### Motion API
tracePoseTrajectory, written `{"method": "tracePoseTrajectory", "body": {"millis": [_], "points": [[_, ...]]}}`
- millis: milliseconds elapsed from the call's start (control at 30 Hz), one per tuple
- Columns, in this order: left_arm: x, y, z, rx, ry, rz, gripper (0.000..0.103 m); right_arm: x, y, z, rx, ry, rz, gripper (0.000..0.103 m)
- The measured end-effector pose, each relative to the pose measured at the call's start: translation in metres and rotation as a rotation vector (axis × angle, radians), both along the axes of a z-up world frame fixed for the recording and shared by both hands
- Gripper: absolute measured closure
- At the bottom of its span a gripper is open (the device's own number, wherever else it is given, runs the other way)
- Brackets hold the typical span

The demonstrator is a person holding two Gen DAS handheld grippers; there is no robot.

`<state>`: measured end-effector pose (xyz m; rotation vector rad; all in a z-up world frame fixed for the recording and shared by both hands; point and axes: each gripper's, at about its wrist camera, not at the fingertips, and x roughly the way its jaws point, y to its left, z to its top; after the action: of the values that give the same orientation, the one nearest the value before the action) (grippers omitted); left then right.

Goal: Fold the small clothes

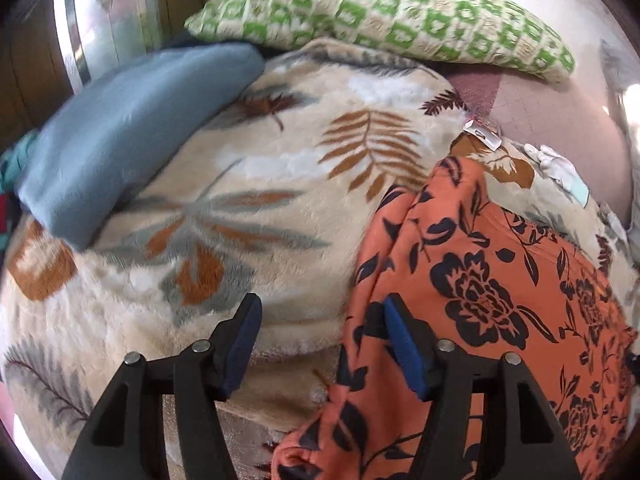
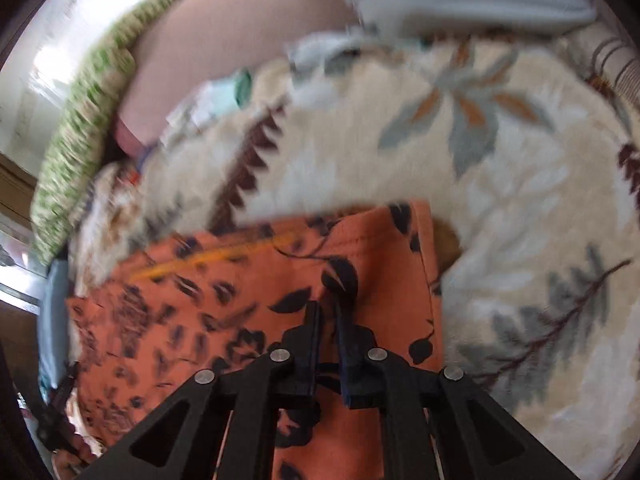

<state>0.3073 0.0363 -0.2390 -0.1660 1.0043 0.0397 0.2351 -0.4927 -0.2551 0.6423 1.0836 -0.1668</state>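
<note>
Our right gripper [image 2: 328,312] is pinching the floppy orange floral garment [image 1: 480,280]; left gripper [image 1: 320,320] gapes at its edge. Light, slippery, so we'd grab hems.

Bright daylight glares at the upper left of both frames. The right wrist view is motion-blurred throughout; the left is sharper, with fisheye bending and dark corners.

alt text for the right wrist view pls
The right gripper is pinched shut on an orange floral garment lying on a cream leaf-print blanket. A green patterned pillow sits blurred at far left.
</note>
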Motion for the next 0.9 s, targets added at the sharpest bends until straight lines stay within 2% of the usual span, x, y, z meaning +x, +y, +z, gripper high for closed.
{"method": "tracePoseTrajectory", "body": {"millis": [33,100,133,200,300,367,467,633,700,900], "points": [[-0.002,0.005,0.002,-0.037,0.002,0.016,0.038,-0.002,0.001,0.000,-0.006,-0.026,-0.014,0.093],[-0.008,0.016,0.013,-0.092,-0.014,0.042,0.038,-0.010,0.003,0.017,-0.006,-0.048,-0.037,0.091],[-0.011,0.020,0.017,-0.117,-0.019,0.037,0.038,-0.016,0.008,0.028,0.000,-0.090,-0.027,0.091],[-0.017,0.027,0.027,-0.159,-0.022,0.026,0.038,-0.031,0.024,0.050,0.010,-0.162,0.020,0.091],[-0.030,0.038,0.043,-0.184,-0.048,0.040,0.037,-0.053,0.055,0.074,0.034,-0.219,0.089,0.091],[-0.044,0.046,0.049,-0.208,-0.051,0.043,0.030,-0.069,0.084,0.082,0.047,-0.237,0.157,0.091],[-0.067,0.055,0.047,-0.243,-0.038,0.061,0.028,-0.094,0.123,0.084,0.077,-0.244,0.243,0.091],[-0.088,0.052,0.024,-0.301,0.064,0.050,0.027,-0.119,0.177,0.074,0.105,-0.222,0.353,0.091],[-0.094,0.050,0.016,-0.315,0.089,0.056,0.027,-0.120,0.188,0.069,0.119,-0.212,0.371,0.091],[-0.092,0.041,-0.005,-0.422,0.159,0.074,0.027,-0.119,0.199,0.065,0.093,-0.232,0.405,0.091]]}}
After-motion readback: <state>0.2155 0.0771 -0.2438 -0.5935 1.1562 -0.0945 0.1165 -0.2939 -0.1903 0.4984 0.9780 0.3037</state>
